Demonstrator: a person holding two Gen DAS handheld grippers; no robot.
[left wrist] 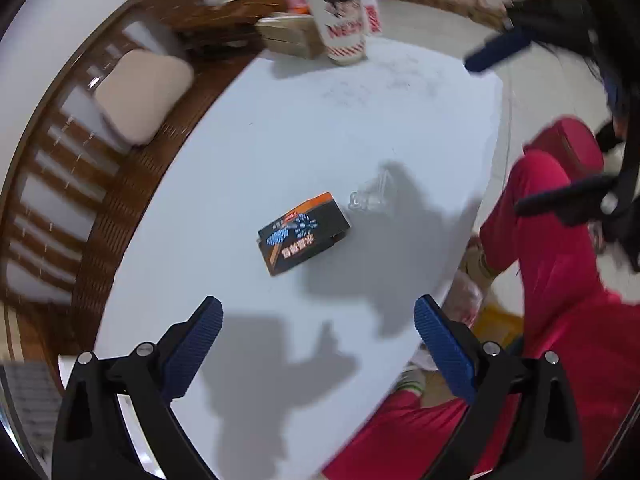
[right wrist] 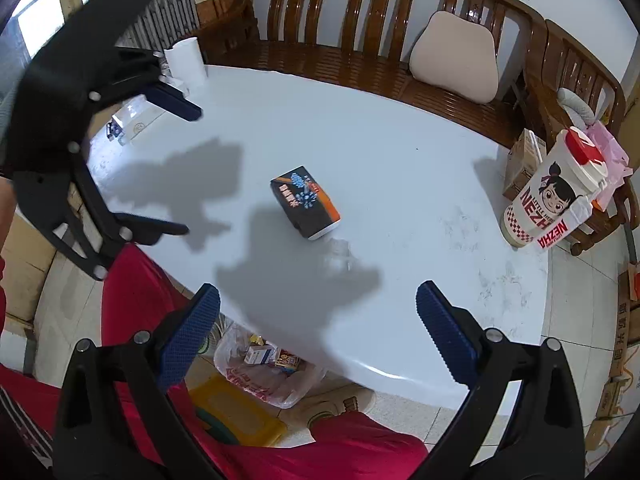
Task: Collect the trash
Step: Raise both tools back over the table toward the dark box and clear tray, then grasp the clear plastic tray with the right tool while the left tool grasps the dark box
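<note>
Left wrist view first: we see our left gripper [left wrist: 318, 320] up above the white bench [left wrist: 280, 120], jaws wide apart and holding nothing. Ahead of it lies a small dark box [left wrist: 304, 232] with orange trim, flat near the middle of the bench. Just beside that box sits a crumpled clear wrapper [left wrist: 368, 196], faint and hard to make out, possibly plastic film. At the far edge stands a tall printed cup [left wrist: 340, 12] with a red lid. Over in the right wrist view, our right gripper [right wrist: 318, 312] hangs near the bench's close edge, jaws also spread and empty. Below that edge, on the floor, a clear plastic bag [right wrist: 264, 372] holds small packets. The left gripper shows here at upper left, well clear of the box.
</note>
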